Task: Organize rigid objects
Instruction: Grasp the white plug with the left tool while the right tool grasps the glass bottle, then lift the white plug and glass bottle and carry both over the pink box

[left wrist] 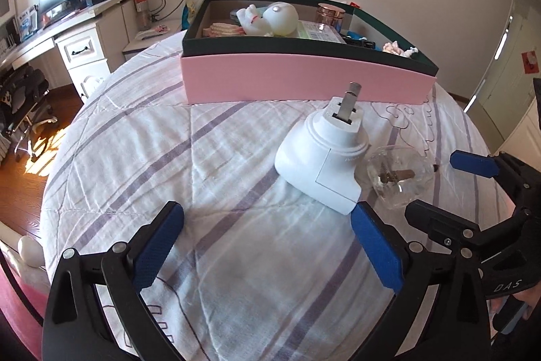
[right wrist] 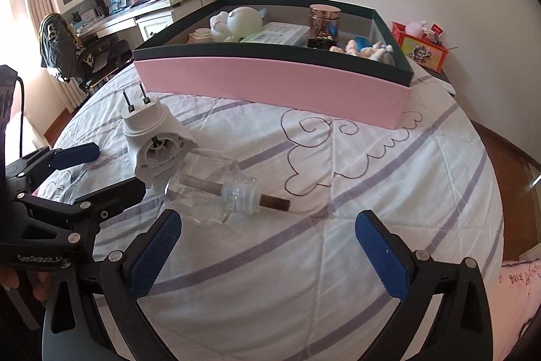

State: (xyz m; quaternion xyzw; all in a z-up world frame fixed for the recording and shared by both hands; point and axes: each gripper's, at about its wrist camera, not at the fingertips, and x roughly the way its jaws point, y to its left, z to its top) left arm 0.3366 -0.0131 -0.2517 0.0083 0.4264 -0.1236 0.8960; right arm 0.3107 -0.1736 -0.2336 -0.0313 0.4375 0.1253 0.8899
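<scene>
A: In the left wrist view, what writing can you read?

B: "DAS" on the black body of the right gripper (left wrist: 453,181), at the right edge. The left gripper (left wrist: 267,217) points down at the bed (left wrist: 169,158), jaws spread wide, nothing between them. One white plug-in device (left wrist: 324,154) stands just past its right blue pad, prong upward. One clear bottle (left wrist: 399,176) lies just beside it. One pink box (left wrist: 304,76) with a dark rim sits behind.

A: And the right wrist view?

B: "GenRobot.A" shows on the left gripper (right wrist: 111,171) at the left. The right gripper (right wrist: 267,225) tilts down over the bed (right wrist: 405,192), jaws wide apart, empty. The white plug-in device (right wrist: 159,137) shows two prongs. The clear bottle (right wrist: 216,192) lies on its side touching it, one brown wick through its neck. The pink box (right wrist: 270,83) holds toys and one copper tin (right wrist: 323,19).
</scene>
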